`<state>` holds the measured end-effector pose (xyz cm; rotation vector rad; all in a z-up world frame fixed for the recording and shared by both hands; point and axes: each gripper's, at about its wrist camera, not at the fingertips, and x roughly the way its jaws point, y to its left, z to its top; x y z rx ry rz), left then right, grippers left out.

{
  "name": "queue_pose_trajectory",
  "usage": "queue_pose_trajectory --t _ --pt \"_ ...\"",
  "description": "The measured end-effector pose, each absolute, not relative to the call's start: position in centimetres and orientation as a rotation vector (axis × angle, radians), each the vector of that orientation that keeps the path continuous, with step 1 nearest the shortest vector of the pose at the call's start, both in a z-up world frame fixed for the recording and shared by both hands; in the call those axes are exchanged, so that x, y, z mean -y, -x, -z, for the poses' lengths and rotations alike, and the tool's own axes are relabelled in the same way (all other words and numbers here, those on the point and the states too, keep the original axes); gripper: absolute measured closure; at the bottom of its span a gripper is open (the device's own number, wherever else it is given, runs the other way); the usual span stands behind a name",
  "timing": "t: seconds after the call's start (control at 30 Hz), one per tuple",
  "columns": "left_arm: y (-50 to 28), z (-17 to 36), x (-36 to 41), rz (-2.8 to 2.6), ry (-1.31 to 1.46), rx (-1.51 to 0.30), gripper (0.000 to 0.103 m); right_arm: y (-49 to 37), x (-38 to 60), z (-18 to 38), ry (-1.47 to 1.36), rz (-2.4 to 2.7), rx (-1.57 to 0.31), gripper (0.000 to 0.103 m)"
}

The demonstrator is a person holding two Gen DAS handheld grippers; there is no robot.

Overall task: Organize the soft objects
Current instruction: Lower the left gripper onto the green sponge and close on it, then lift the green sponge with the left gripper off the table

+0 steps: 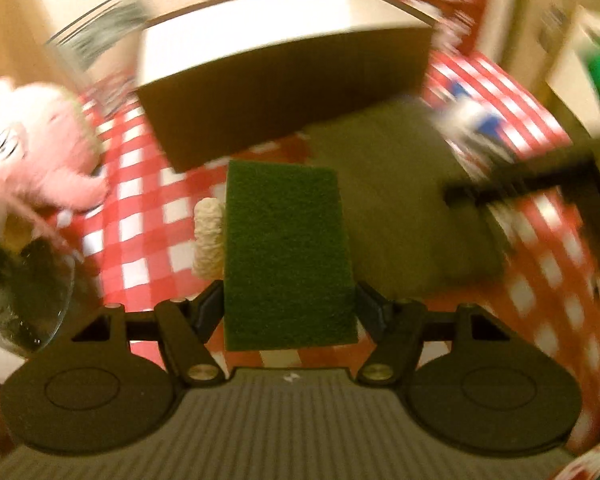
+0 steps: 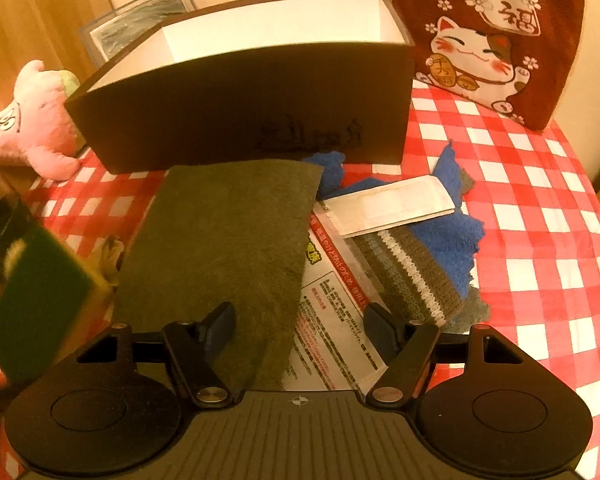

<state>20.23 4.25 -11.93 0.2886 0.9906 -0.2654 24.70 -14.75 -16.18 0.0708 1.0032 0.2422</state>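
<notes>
In the left wrist view my left gripper point(image 1: 290, 308) is shut on a green scouring sponge point(image 1: 288, 256), held above the checked tablecloth in front of the dark open box point(image 1: 284, 92). A cream knitted piece point(image 1: 209, 236) shows just left of the sponge. The same sponge point(image 2: 36, 296) appears blurred at the left edge of the right wrist view. My right gripper point(image 2: 300, 328) is open, hovering low over an olive cloth point(image 2: 228, 232) and a printed plastic packet point(image 2: 328, 320). Beside them lie a striped knit piece point(image 2: 404, 272), a blue fluffy cloth point(image 2: 456, 236) and a white packet point(image 2: 392, 204).
The box point(image 2: 244, 104) has a white inside. A pink plush toy point(image 2: 32, 120) sits left of it, a framed picture point(image 2: 140, 24) behind. A red lucky-cat bag point(image 2: 488, 36) stands at the back right. A glass bowl point(image 1: 32, 292) is at the table's left edge.
</notes>
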Motion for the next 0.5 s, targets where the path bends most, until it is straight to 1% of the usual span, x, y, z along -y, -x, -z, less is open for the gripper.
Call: queue_pose_trajectory --t 0.13,0.27,0.5 --pt "-18.2 13.2 -3.0 0.368 -0.38 -1.013 0.035 -23.2 15.4 14.9 -0.096 -0.273 -0.988 0.032" --pt "-17.7 14.4 -3.0 0.382 -0.389 -1.056 0.034 -21.5 16.2 14.2 -0.111 -0.28 -1.002 0.032" --pt "-16.3 13.8 -3.2 0.444 -0.463 -1.051 0.034 -19.5 16.7 14.3 -0.145 -0.296 -1.053 0.032"
